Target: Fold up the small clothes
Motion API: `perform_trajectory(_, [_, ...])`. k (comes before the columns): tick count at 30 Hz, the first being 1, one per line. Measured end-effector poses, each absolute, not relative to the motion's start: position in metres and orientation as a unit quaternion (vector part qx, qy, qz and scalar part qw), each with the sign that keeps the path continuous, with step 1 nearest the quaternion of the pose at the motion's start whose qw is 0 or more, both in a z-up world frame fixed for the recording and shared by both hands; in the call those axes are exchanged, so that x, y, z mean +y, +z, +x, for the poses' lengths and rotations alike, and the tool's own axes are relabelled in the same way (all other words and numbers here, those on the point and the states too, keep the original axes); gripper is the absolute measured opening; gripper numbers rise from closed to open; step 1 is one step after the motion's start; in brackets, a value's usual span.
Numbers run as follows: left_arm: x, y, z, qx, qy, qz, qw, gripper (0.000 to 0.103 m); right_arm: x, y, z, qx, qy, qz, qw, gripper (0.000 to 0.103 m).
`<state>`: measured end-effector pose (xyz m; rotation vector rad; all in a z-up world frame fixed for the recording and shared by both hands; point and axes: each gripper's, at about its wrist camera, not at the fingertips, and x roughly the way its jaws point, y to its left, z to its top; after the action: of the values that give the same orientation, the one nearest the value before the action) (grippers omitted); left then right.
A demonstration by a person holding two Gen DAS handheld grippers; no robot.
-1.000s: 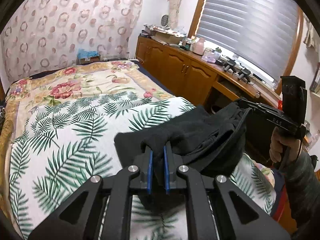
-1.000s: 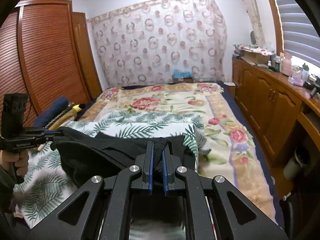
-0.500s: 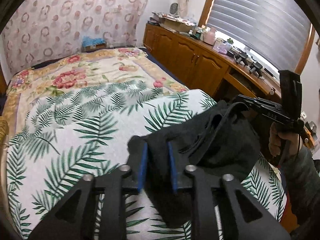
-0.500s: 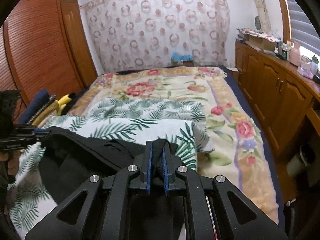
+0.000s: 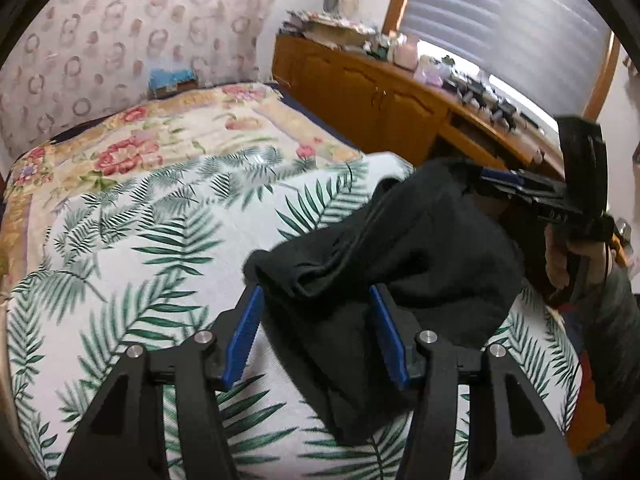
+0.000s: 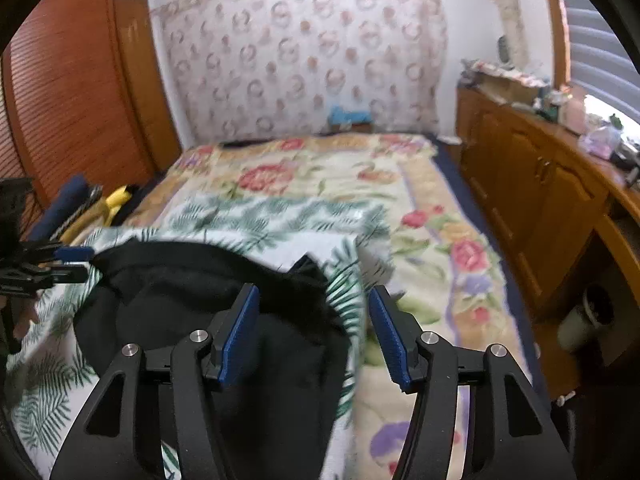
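- Step in hand, as I judge it: letting go of the black garment [image 5: 400, 248] after laying it down on the palm-leaf sheet [image 5: 140, 240], near the sheet's near right corner on the bed [image 6: 320, 176].
- Left gripper [image 5: 316, 332]: jaws have just been opening and stand apart. The garment's folded corner lies between the blue pads [image 5: 242, 332]; it seems to brush the right-hand pad but is not pinched.
- Right gripper [image 6: 314, 336]: jaws have just been opening too, now parted. The dark cloth lies under and beside its left pad, with nothing clamped.
- From the left view the right gripper [image 5: 496, 180] sits at the garment's far end, with cloth draped against its tips. The person's hand [image 5: 576, 256] holds its grip.
- To do this well: get both pairs of pads fully clear of the cloth before backing off, so no edge snags and drags the fold open. Withdraw along the fingers' line, low and straight.
- Then check that the edges lie square. The garment looks bunched and humped at its middle, so it likely needs smoothing.
- Risk: the cloth sits close to the sheet's right edge, so a tug could pull it towards the side of the bed.
- Against a second ago: both pairs of jaws were pinched tight on the cloth, which hung raised and taut between them. Now it slumps on the sheet, and both grippers sit lower and nearer the bed.
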<state>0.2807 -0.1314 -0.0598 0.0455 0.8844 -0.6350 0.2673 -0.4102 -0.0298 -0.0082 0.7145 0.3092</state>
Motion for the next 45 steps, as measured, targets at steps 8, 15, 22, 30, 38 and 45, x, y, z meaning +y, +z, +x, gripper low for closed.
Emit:
perform_trajectory(8, [-0.137,-0.063,0.306,0.419,-0.28,0.026,0.863,0.054,-0.404,-0.047,0.3,0.367,0.193,0.013,0.91,0.028])
perform_trajectory(15, [-0.119,-0.061,0.317,0.404,-0.244,0.003,0.881,0.054,-0.409,-0.038,0.303,0.354,0.143,0.019,0.924,0.005])
perform_trajectory(22, [-0.12,-0.072,0.314,0.418,-0.255,0.004,0.872,0.054,-0.399,-0.029,0.288,0.366,0.116,-0.005,0.923,0.034])
perform_trajectory(30, [-0.126,-0.091,0.32,0.444,-0.266,-0.003,0.856,0.054,-0.391,-0.05,0.28,0.407,0.122,-0.009,0.905,0.067])
perform_trajectory(38, [-0.125,-0.092,0.319,0.44,-0.269,-0.015,0.857,0.054,-0.393,-0.075,0.285,0.429,0.133,0.027,0.893,0.071])
perform_trajectory(45, [-0.124,-0.093,0.317,0.435,-0.287,-0.025,0.853,0.042,-0.387,-0.078,0.281,0.423,0.15,0.02,0.894,0.065])
